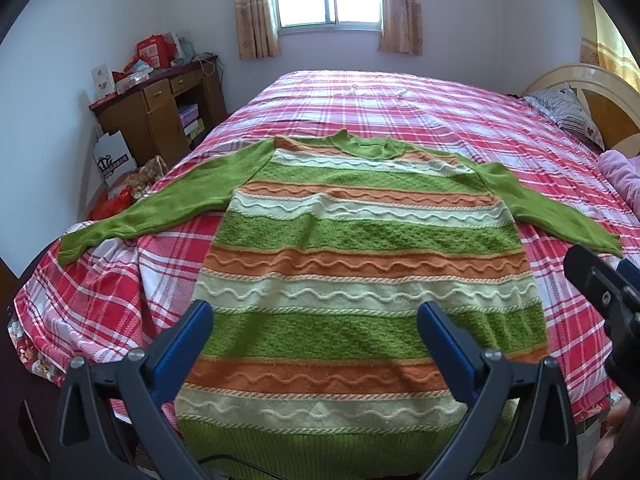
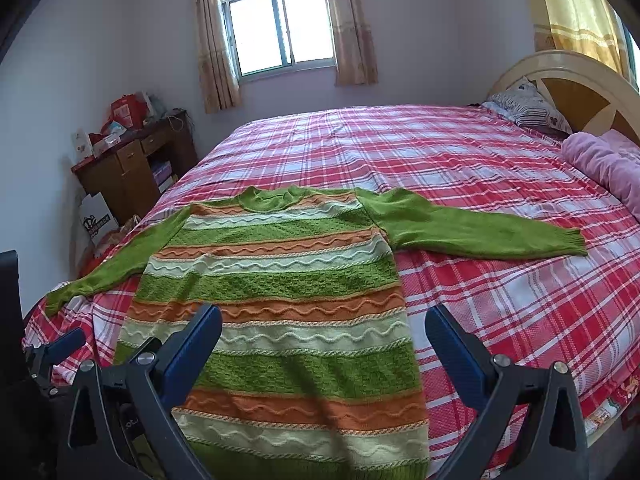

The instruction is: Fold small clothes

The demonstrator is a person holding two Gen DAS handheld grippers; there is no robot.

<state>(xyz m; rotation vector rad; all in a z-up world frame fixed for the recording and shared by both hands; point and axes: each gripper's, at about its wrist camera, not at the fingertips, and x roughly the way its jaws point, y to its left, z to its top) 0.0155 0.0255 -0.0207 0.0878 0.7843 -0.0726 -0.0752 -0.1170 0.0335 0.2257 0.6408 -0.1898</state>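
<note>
A green, orange and cream striped knitted sweater (image 1: 360,240) lay flat, sleeves out, on the bed's red-and-white plaid sheet (image 1: 460,120). Above its hem hovered the left hand-held gripper (image 1: 314,320) and right hand-held gripper (image 2: 324,326), both spread wide, holding nothing.

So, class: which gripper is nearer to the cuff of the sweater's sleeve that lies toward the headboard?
Right. The right gripper hangs over the hem's right edge, on the sleeve cuff side. The left gripper hangs over the sweater middle, farther away.
</note>
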